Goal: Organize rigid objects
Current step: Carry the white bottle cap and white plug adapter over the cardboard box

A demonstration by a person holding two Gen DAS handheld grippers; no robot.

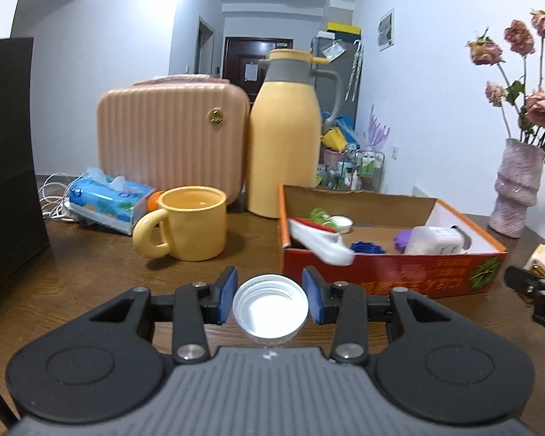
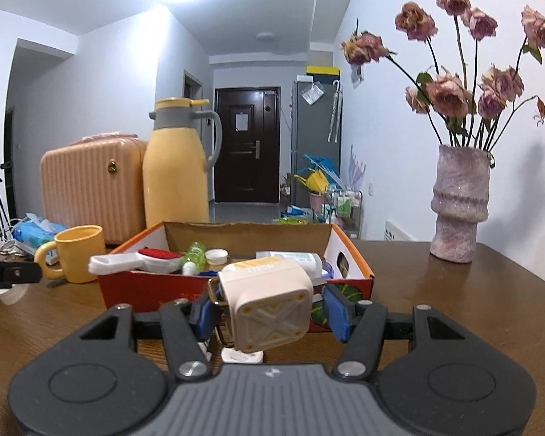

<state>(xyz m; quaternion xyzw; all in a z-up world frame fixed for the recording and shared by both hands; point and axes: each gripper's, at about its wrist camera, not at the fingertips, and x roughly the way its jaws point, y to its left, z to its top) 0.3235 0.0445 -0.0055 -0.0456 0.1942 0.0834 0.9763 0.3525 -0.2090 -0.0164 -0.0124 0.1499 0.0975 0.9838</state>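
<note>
Now both grippers are above the brown wooden table (image 1: 101,265), in front of the red cardboard box (image 1: 392,272), and each one holds something.

The left gripper (image 1: 270,299) has its blue pads closed narrowly on a white screw cap (image 1: 270,309). The cap is turned so that its open, threaded side faces the camera. It sits between the two pads, and both pads touch its rim.

The right gripper (image 2: 267,312) is closed on a small cream-coloured box-shaped device (image 2: 269,305) with a yellow label on top and a raised cross pattern on the end that faces the camera. The device is tilted, and a brass-coloured ring hangs at its left side. The right pad is against its side; the left pad is partly hidden behind the ring.

The cardboard box is open at the top. Inside it lie a white and red brush-like tool (image 2: 141,263), whose handle sticks out over the left wall, a small green bottle (image 2: 196,250), a white round lid (image 2: 216,255), a blue cap (image 1: 367,247) and a white bottle with a purple cap (image 1: 432,240) lying on its side.

To the left of the box stands a yellow mug (image 1: 189,227). Behind it are a pack of tissues (image 1: 109,203), a pink ribbed case (image 1: 170,141) and a tall yellow jug (image 1: 285,138). A pink vase (image 2: 459,203) with dried roses stands on the table to the right of the box.
</note>
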